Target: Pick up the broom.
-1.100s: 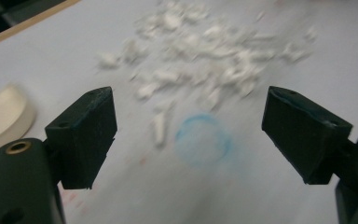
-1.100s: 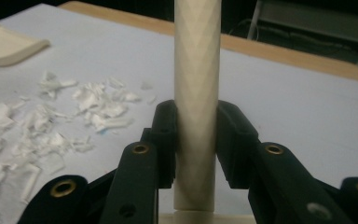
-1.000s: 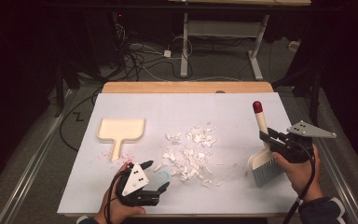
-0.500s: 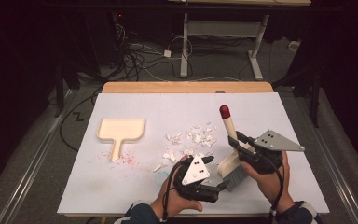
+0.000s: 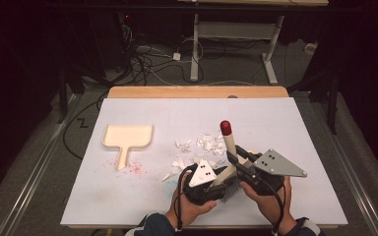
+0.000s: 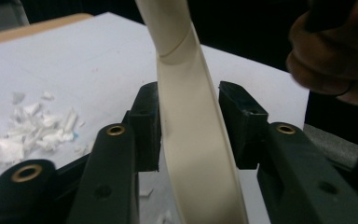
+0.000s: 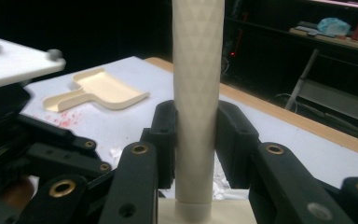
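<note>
High view: right gripper [image 5: 236, 162] clamps brush [image 5: 229, 147] handle; left gripper [image 5: 216, 183] jaws flank brush head, gap visible, not pinching. Dustpan [image 5: 127, 139] well apart.

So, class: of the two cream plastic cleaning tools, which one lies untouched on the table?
The dustpan, lying flat at left; the brush is gripped.

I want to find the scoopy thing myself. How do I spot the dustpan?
Start at the white table and look to its left half. The cream dustpan lies there flat and alone, handle toward the person, red specks beside it. The white scraps are small and crumpled; the dustpan is one smooth tray.
</note>
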